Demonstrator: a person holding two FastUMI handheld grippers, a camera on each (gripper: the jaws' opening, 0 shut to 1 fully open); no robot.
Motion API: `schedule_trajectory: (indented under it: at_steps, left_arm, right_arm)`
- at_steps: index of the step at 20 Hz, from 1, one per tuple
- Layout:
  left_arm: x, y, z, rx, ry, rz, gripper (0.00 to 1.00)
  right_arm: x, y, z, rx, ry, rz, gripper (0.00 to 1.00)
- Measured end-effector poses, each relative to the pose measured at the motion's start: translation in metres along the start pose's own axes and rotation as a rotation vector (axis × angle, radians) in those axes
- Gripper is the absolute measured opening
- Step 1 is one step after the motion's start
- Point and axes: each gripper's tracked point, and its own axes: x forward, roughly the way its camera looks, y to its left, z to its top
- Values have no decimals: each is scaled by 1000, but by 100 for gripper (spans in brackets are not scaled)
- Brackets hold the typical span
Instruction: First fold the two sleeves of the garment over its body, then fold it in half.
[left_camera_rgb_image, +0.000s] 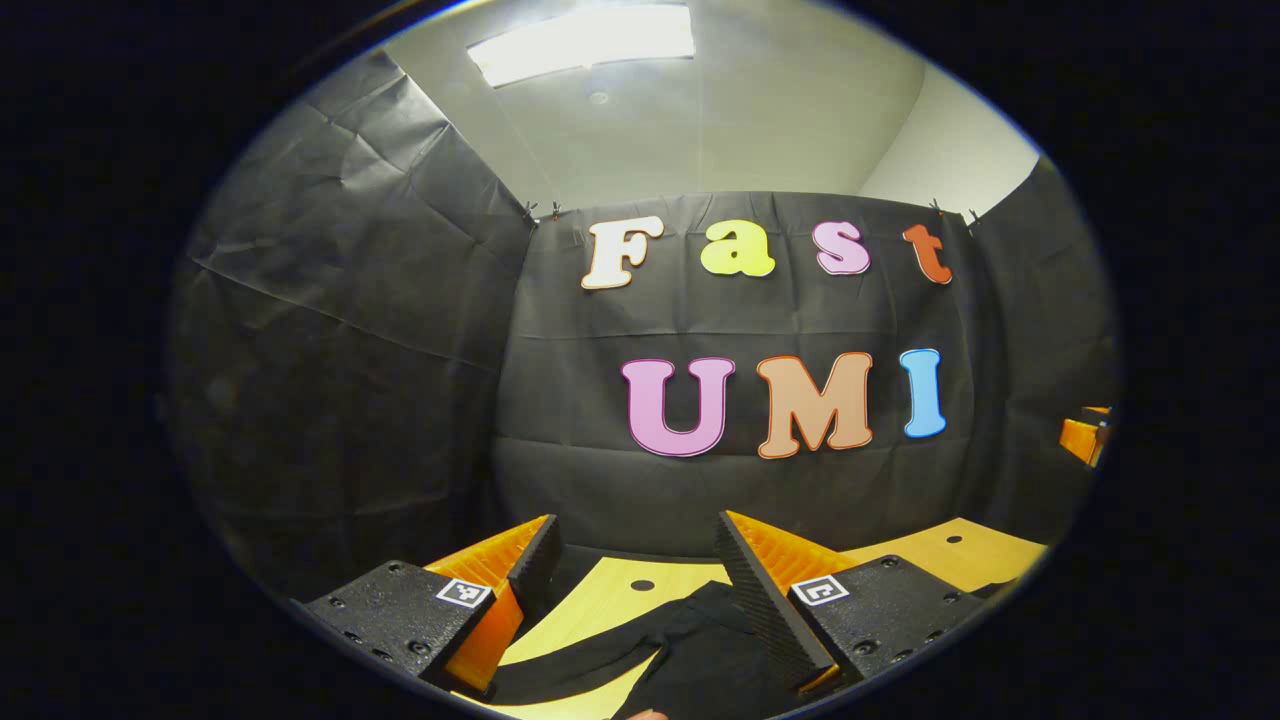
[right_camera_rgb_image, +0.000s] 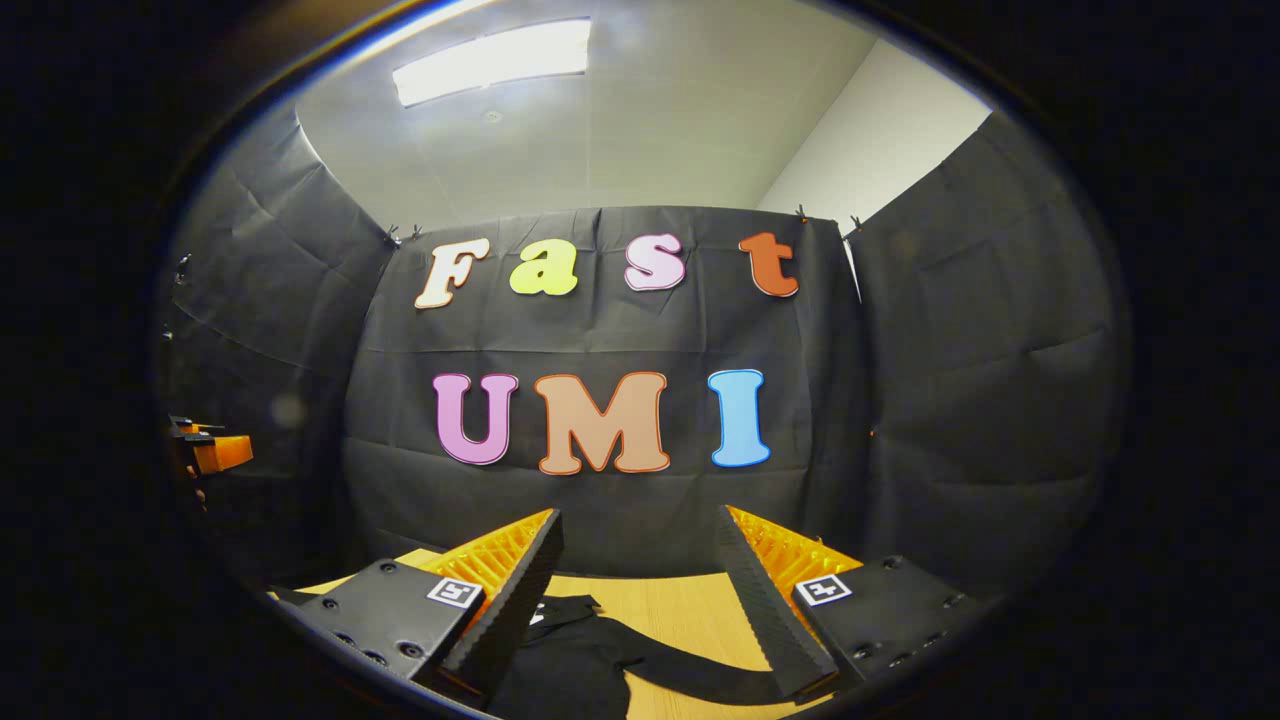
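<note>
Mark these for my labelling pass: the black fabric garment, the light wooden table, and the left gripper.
black fabric garment (right_camera_rgb_image: 570, 670), right gripper view, on its body.
light wooden table (left_camera_rgb_image: 600, 600), left gripper view, on bare top.
left gripper (left_camera_rgb_image: 637, 545), left gripper view, midway between fingertips.

The garment is plain black, with no print to be seen on it, and it reads the same black in the right gripper view. The table beneath it is light yellowish wood grain with small dark round holes. The left gripper has orange fingers faced with ribbed black pads, on black mounts bearing small white squares with black marks. The right gripper carries the same orange, black and white. The ceiling is pale grey-white.
</note>
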Motion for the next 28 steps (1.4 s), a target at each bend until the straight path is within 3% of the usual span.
schedule_trajectory:
  at_steps: [2,11,15,22,28]
  left_arm:
    - [5,4,-3,-3,0,-9,94]
    - [26,17,-17,-53,17,-70,93]
    - [36,16,-17,-38,17,-66,93]
    - [43,-9,-5,-42,-13,-45,94]
    - [43,-45,14,-47,-50,-57,93]
  right_arm:
    - [2,11,0,28,1,16,98]
    - [10,15,3,9,-4,-79,97]
    - [15,20,15,-22,-36,-51,97]
    - [31,-38,3,-80,-10,-107,98]
    - [51,-125,-54,-118,140,-216,98]
